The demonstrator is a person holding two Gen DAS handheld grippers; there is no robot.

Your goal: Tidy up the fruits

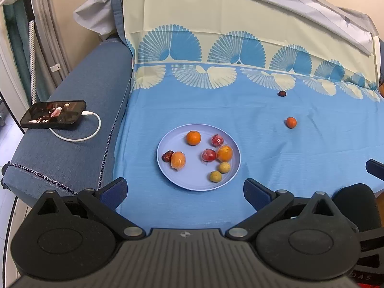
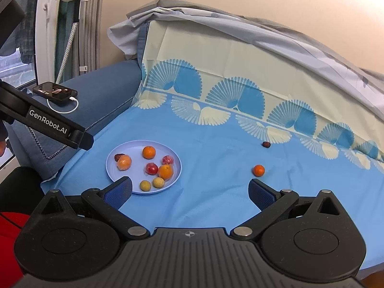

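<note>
**Eight fruits plated, two loose on cloth**

Left wrist view: left gripper (image 1: 184, 189) is spread wide, holding nothing, above the near rim of the lilac plate (image 1: 177, 180). The plate carries eight fruits. A small orange (image 1: 291, 122) and a dark date (image 1: 282, 93) lie apart on the blue cloth (image 1: 264, 158). A phone (image 1: 53, 114) rests on the sofa arm.

Right wrist view: right gripper (image 2: 190, 193) is likewise spread and empty. "GenRobot.AI" is legible on the left gripper's side. The date's long axis cannot be judged.

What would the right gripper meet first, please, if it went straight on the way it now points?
Probably only the blue cloth: the right gripper is open and aims between the plate and the loose orange. Depth is unclear.
</note>
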